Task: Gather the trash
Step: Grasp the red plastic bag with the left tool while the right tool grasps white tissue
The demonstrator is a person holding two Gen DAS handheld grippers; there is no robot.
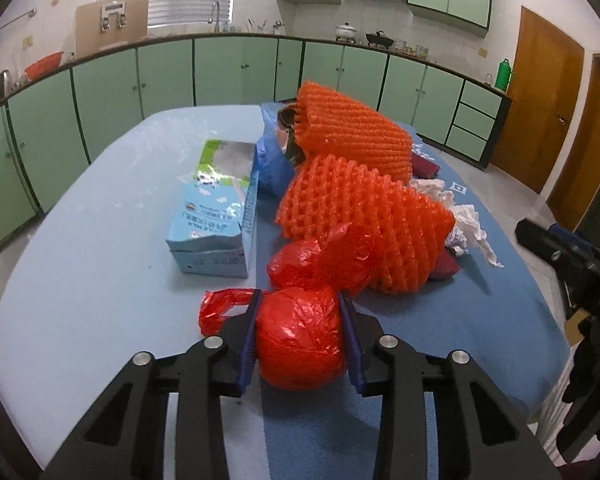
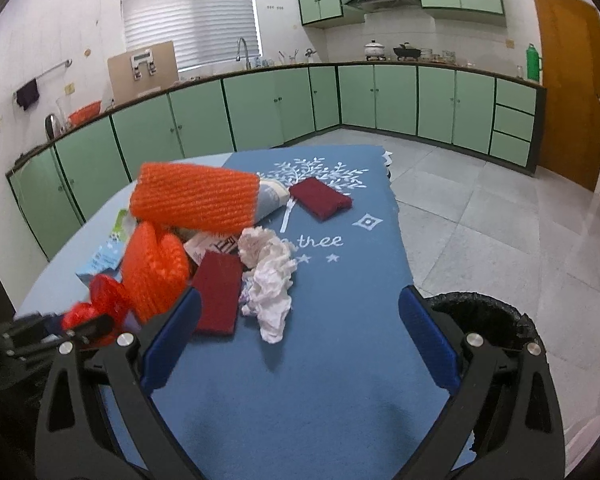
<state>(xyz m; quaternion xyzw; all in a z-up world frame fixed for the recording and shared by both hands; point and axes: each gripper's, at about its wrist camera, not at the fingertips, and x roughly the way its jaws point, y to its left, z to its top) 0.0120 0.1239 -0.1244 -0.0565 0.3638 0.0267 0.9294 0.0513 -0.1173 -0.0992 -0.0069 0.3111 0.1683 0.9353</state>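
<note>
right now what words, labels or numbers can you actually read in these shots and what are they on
"thee": white letters on the blue mat, right wrist view; any letters before them are hidden by the crumpled tissue.
Milk carton: printed lines and a round logo show in the left wrist view, too small and blurred to read.
White paper scrap under the orange foam netting: dark marks, unreadable.
Nothing else legible.

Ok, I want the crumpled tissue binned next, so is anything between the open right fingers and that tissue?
Nothing visible blocks it. The right gripper stands open over bare blue mat, with the crumpled tissue straight ahead. A dark red pad lies beside the tissue, touching its left edge, not in the path.
</note>
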